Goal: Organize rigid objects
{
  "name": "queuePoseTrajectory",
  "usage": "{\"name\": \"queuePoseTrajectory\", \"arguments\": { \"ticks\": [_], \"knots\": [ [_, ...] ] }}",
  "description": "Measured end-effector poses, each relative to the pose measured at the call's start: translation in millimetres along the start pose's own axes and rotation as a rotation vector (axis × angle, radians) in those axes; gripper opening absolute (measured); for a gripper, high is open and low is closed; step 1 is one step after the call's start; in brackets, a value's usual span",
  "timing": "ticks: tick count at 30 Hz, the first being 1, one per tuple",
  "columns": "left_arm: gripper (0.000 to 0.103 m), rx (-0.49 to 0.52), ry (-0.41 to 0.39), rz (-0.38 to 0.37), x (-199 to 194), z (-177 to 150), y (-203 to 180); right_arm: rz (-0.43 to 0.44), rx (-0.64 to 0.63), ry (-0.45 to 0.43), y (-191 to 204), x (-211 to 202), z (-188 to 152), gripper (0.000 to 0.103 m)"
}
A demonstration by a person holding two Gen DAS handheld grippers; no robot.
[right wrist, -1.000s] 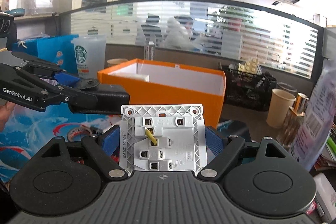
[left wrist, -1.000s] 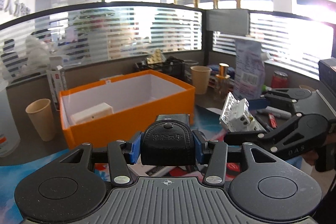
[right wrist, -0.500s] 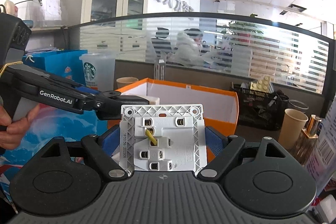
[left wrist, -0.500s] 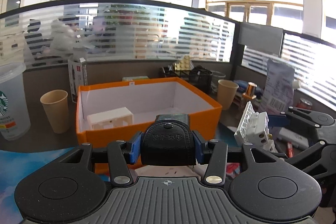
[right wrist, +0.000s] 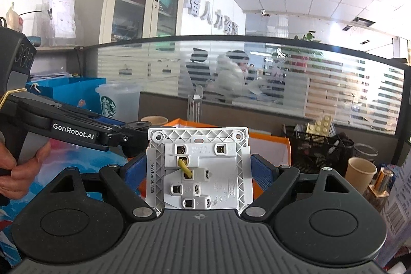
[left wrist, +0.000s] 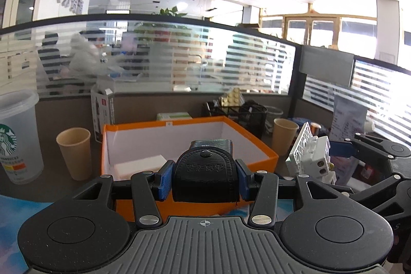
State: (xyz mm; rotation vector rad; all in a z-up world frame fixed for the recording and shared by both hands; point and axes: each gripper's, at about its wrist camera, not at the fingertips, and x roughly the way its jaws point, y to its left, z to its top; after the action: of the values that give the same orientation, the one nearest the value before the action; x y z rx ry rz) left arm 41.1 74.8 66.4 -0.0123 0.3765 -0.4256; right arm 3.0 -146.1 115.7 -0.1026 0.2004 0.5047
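Step in hand: carry-to-box, both loads aloft.
Left gripper [left wrist: 205, 175] — fingers clamped on black leather case [left wrist: 205, 176], held just in front of orange box [left wrist: 267, 154], near rim height.
Right gripper [right wrist: 199, 168] — fingers clamped on white wall socket [right wrist: 197, 168], back side showing w/ yellow wire; box partly hidden behind it.
Box: one white block [left wrist: 140, 166] inside, otherwise bare.
Next move, est.: advance over rim, lower, let go one at a time; grippers sit close, may bump.
Surface: cluttered desk — paper cup [left wrist: 74, 153], plastic cup [left wrist: 18, 140], mesh organiser [right wrist: 317, 150].
Room: open office, striped glass partition, cabinet.
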Motion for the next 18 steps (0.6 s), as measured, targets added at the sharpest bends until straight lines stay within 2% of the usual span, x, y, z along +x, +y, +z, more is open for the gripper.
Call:
{"name": "queuePoseTrajectory", "arguments": {
  "ticks": [18],
  "knots": [
    [0.047, 0.009, -0.052, 0.015, 12, 29, 11, -0.008, 0.001, -0.042, -10, 21, 25, 0.083]
  ]
}}
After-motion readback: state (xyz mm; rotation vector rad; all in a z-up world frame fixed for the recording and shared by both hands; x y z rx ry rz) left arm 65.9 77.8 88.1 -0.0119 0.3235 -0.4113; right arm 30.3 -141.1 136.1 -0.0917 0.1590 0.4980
